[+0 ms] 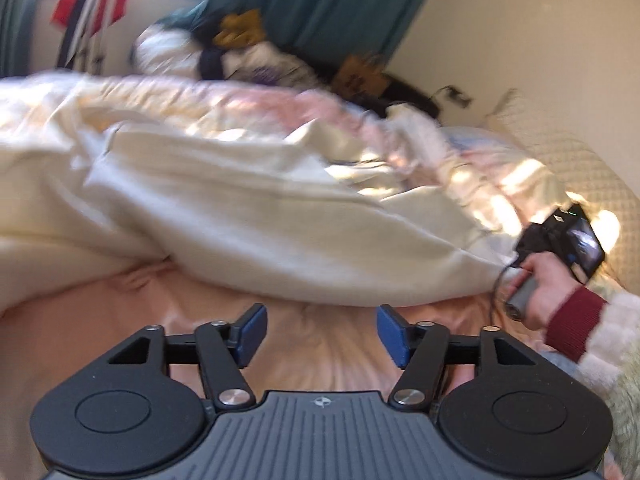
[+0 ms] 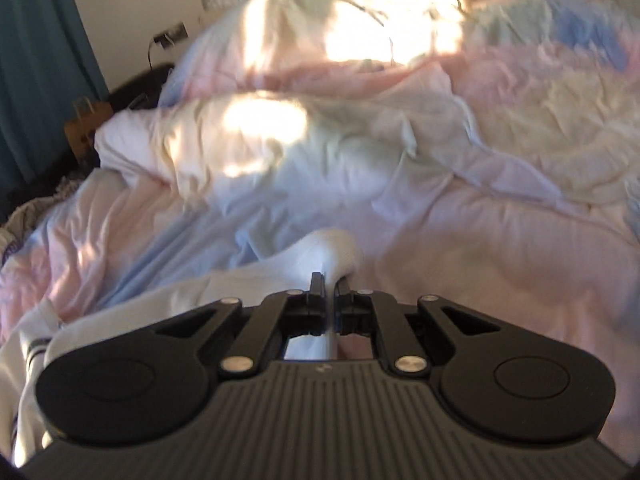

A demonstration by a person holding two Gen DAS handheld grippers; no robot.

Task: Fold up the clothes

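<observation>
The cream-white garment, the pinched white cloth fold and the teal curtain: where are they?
Cream-white garment (image 1: 248, 208), left wrist view, on its broad middle panel.
Pinched white cloth fold (image 2: 334, 250), right wrist view, on the bunched part just past the right gripper (image 2: 329, 280).
Teal curtain (image 1: 332, 4), left wrist view, on its hanging folds.
</observation>
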